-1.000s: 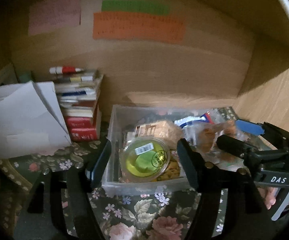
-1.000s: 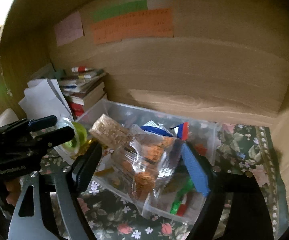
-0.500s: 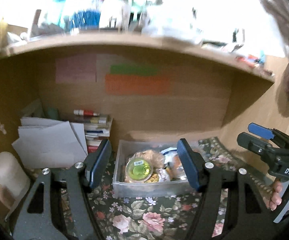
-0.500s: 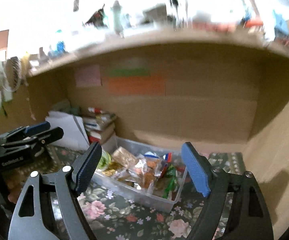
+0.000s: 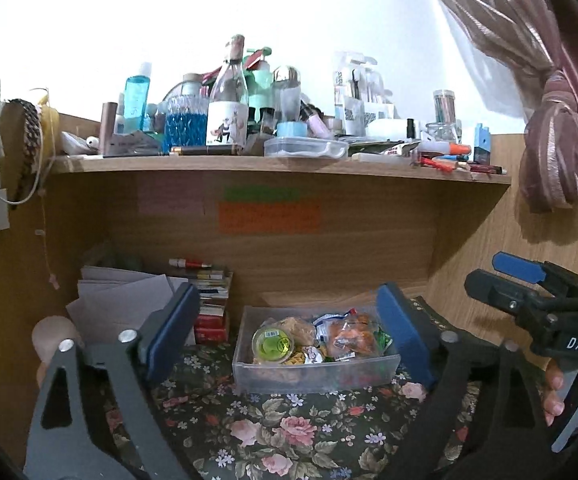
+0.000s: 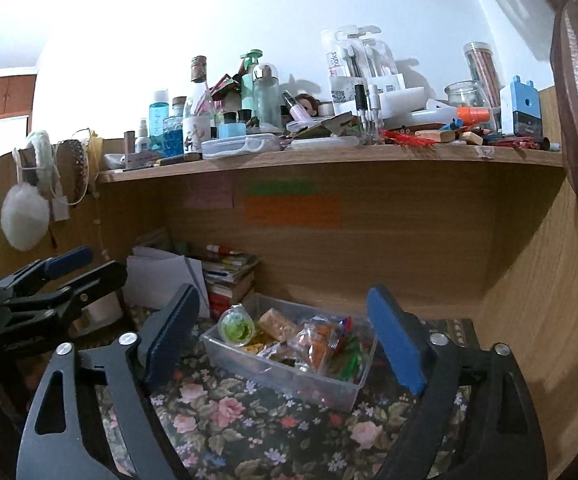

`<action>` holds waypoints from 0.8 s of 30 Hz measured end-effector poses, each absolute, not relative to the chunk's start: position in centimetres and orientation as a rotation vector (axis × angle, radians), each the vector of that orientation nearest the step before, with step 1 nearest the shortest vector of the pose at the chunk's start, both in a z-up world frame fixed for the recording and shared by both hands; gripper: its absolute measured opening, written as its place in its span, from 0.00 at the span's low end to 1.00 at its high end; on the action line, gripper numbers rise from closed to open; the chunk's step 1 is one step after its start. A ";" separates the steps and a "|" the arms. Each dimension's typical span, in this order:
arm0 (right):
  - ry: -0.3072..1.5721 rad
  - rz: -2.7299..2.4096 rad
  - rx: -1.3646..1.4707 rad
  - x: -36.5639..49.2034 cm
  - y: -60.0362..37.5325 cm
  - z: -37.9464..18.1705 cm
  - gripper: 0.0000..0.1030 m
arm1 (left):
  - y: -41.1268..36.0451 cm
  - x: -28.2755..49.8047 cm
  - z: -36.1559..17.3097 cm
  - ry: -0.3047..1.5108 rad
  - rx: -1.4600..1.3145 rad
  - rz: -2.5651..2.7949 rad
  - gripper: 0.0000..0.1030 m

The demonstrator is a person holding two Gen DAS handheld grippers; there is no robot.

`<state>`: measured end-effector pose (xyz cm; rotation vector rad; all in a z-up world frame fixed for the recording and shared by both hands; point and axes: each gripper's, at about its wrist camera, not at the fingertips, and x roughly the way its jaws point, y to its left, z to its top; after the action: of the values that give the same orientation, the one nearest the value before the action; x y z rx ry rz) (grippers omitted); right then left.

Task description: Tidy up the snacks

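Sitting at about six o'clock in the cubby, the clear plastic bin rests on the floral-clothed surface, packed with snacks: a green-lidded cup at its nine o'clock end, an orange crinkly packet toward three o'clock, green wrappers beside that. Both tools hang back from it, touching nothing. The left gripper has its jaws spread wide and empty; the right gripper likewise, jaws apart around the bin's outline. Stacked books and loose papers stand at nine o'clock. Overhead, the shelf is crowded with bottles.
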<state>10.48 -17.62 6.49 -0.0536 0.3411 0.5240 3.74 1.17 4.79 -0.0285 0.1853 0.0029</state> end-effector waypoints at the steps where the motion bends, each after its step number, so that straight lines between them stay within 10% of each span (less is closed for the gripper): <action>1: 0.339 0.523 -0.051 10.2 -17.7 6.4 0.86 | 1.0 3.5 4.7 0.181 -0.026 0.007 0.94; 5: 0.321 0.504 -0.046 9.3 -17.9 6.4 1.00 | 0.5 2.9 4.5 0.175 -0.025 0.013 0.98; 24: 0.324 0.451 -0.055 8.9 -18.1 5.4 1.00 | 0.0 3.3 3.6 0.197 -0.043 0.019 1.00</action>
<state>8.90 -18.12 5.43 -0.0552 0.3244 0.4509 3.25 -0.01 3.65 -0.0429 0.1969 0.0191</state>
